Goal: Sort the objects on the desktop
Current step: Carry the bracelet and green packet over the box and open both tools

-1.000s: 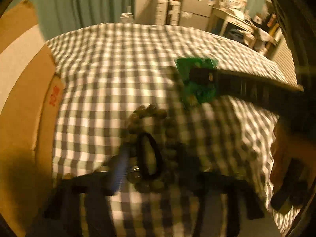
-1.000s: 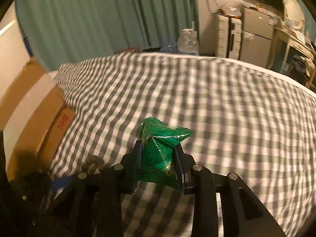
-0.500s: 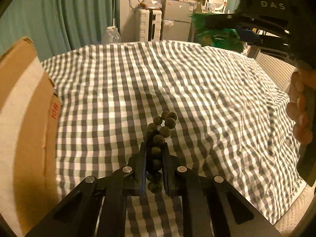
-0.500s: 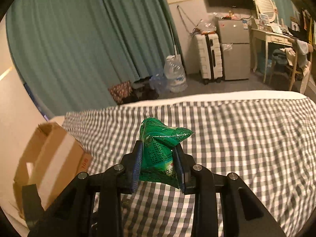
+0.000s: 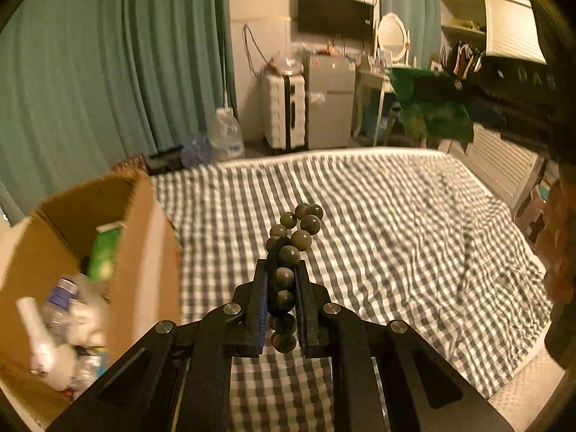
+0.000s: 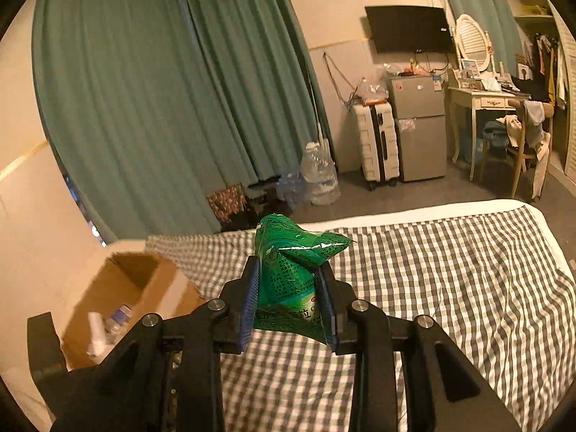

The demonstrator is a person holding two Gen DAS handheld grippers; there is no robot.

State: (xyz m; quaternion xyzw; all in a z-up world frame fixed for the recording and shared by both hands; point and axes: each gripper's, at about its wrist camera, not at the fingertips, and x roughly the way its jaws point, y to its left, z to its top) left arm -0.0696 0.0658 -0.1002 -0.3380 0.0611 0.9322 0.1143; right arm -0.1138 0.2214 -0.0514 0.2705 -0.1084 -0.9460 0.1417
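Bead bracelet (image 5: pixel 288 270) in raised left tool (image 5: pixel 281 288)

Green packet (image 6: pixel 288 280), grey-checked bedspread (image 6: pixel 450 270)

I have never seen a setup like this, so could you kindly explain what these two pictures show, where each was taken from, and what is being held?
There is no robot here. A person carries a two-finger grasping tool in each hand, and each tool has a wide-angle camera looking forward along its fingers.

The left camera's picture shows the left tool shut on a bead bracelet, which hangs clear of the checked bedspread. An open cardboard box with bottles and packets inside stands to the left. At the upper right is the other tool with its load.

The right camera's picture shows the right tool shut on a green packet, also lifted above the bed, with the same box at the lower left.
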